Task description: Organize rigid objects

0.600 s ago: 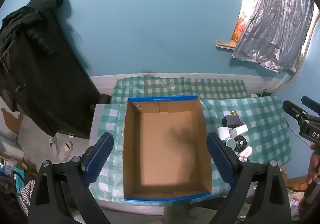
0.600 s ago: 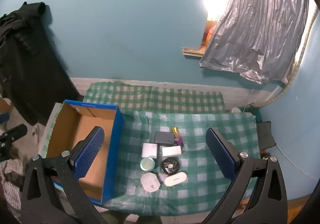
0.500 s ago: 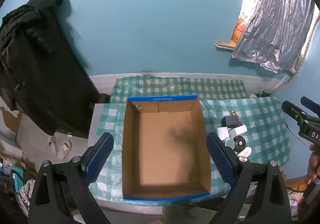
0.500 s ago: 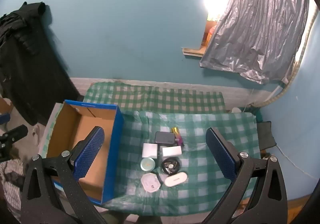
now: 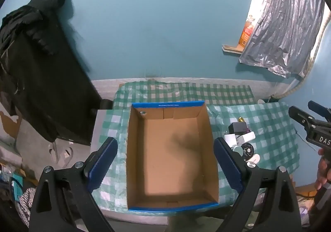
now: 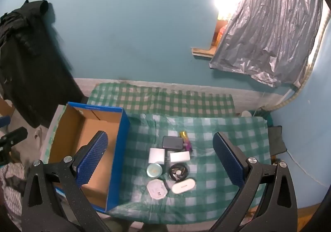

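Note:
An empty blue cardboard box [image 5: 171,208] [image 6: 122,149] stands on the left of a green checked table. Beside it on the right lies a cluster of small rigid objects: a dark grey case [image 6: 172,142], a white cube [image 6: 156,155], a white block [image 6: 179,157], a teal round tin [image 6: 154,170], a black round thing [image 6: 178,171], a white squarish case [image 6: 157,188], a white oval case [image 6: 183,185] and a yellow-purple lighter [image 6: 185,140]. My left gripper [image 5: 165,166] is open, high above the box. My right gripper [image 6: 159,162] is open, high above the cluster.
The checked tablecloth [image 6: 217,128] reaches the teal wall behind. Black clothing [image 5: 31,66] hangs at the left. A silver sheet [image 6: 264,35] covers a window at the right. Clutter lies on the floor at the lower left [image 5: 16,190].

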Motion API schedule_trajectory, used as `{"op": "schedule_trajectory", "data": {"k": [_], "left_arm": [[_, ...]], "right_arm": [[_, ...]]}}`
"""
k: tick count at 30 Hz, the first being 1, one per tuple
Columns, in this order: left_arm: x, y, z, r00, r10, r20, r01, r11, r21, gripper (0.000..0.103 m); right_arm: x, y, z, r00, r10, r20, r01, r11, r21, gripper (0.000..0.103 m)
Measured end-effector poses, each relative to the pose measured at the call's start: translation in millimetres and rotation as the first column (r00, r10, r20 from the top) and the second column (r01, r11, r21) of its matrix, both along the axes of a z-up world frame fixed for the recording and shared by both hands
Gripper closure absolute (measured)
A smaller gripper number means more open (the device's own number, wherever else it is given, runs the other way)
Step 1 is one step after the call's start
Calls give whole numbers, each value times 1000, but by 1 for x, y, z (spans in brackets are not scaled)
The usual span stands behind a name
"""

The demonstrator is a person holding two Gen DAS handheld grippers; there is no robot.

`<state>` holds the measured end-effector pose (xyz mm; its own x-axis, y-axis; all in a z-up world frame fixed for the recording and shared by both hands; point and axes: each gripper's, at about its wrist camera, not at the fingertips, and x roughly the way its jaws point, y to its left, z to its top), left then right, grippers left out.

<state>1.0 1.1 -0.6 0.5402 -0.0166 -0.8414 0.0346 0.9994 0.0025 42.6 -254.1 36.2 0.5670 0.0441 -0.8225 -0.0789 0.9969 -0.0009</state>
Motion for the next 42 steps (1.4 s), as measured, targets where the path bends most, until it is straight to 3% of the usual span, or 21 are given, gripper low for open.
{"op": "schedule_trajectory", "data": {"k": [42], "left_arm": [[3, 5, -11, 1000, 5, -27, -5, 1000, -1, 8]], "right_arm": [[5, 2, -6, 1000, 7, -27, -7, 1000, -1, 2]]}}
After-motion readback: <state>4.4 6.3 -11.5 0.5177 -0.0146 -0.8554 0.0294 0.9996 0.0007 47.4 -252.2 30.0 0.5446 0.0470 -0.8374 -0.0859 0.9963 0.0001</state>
